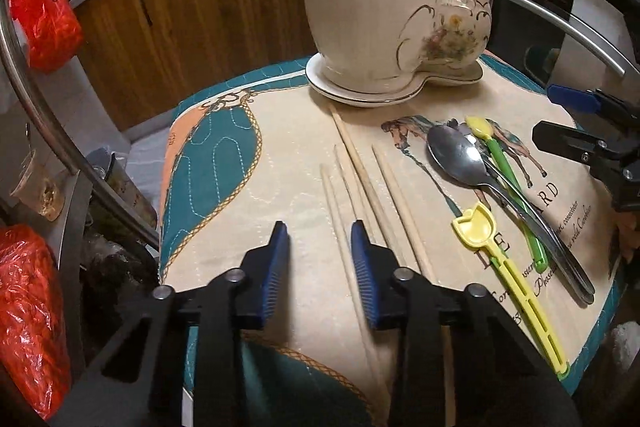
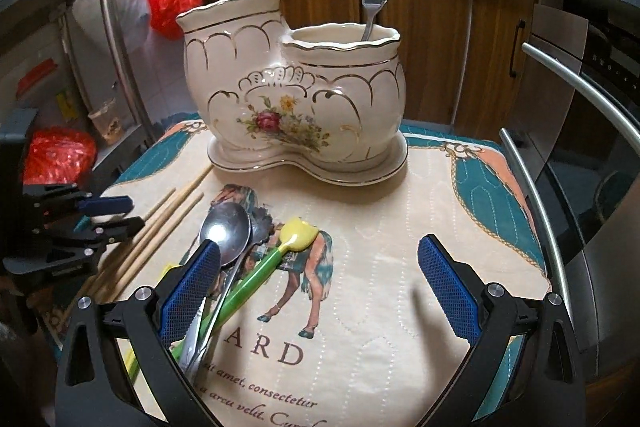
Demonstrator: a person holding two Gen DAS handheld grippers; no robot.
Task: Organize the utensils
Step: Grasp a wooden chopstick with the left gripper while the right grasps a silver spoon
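Several wooden chopsticks [image 1: 360, 171] lie side by side on the quilted mat [image 1: 280, 167]. My left gripper [image 1: 320, 259] hovers low over their near ends, jaws narrowly apart, one thin stick running between the pads untouched. To the right lie a metal spoon [image 1: 452, 151], a green-handled yellow spoon [image 1: 504, 163] and a yellow scoop [image 1: 476, 227]. My right gripper [image 2: 320, 287] stands wide open over the mat, its left finger above the spoon [image 2: 226, 227] and green spoon [image 2: 256, 275] handles. The cream ceramic holder [image 2: 296, 99] stands behind, a fork [image 2: 376, 3] in its shorter pot.
The holder sits on a matching saucer [image 2: 380, 175] at the mat's far edge. A curved steel rail [image 2: 560, 227] runs along the right, another [image 1: 40, 99] on the left. Red plastic bags [image 1: 40, 7] hang at left. Wooden cabinets [image 1: 200, 7] stand behind.
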